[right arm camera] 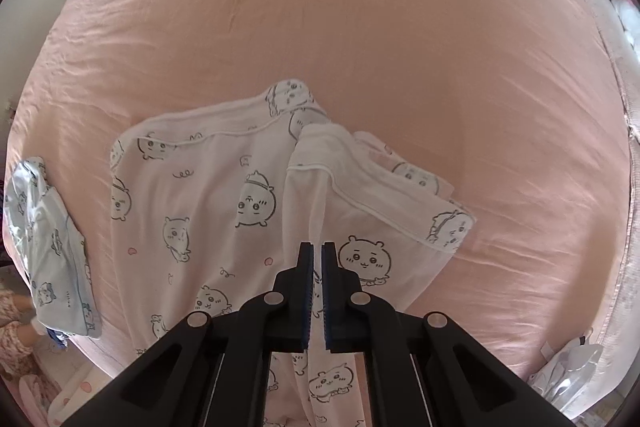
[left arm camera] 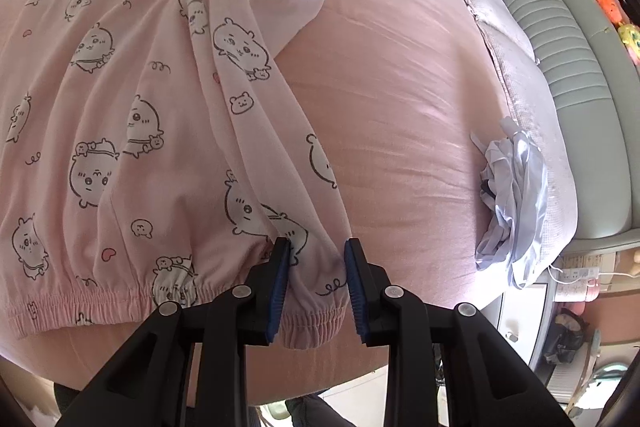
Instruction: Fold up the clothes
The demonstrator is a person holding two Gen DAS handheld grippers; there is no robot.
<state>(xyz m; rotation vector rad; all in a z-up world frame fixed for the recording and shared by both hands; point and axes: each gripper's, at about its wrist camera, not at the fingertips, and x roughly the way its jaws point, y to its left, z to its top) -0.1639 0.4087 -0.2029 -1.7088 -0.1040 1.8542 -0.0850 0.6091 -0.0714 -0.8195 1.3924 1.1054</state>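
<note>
Your left tongs (left arm camera: pixel 316 247) gape astride the pyjama cuff (left arm camera: pixel 308 323); clench them, while your right tongs (right arm camera: pixel 316 247) grip cloth at twelve o'clock.

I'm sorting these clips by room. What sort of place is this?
Most likely a bedroom: a wide bed under a pink sheet, a padded grey headboard beside it, and printed pink pyjama trousers spread out for folding.

My right gripper (right arm camera: pixel 316 247), its blue-padded black jaws pinched on a raised fold of the pale pink cartoon-printed cotton pyjama garment (right arm camera: pixel 192 203), hangs over the salmon-pink bedsheet (right arm camera: pixel 360 39), with a pale blue printed garment (right arm camera: pixel 52 251) lying at the sheet's left edge.
</note>
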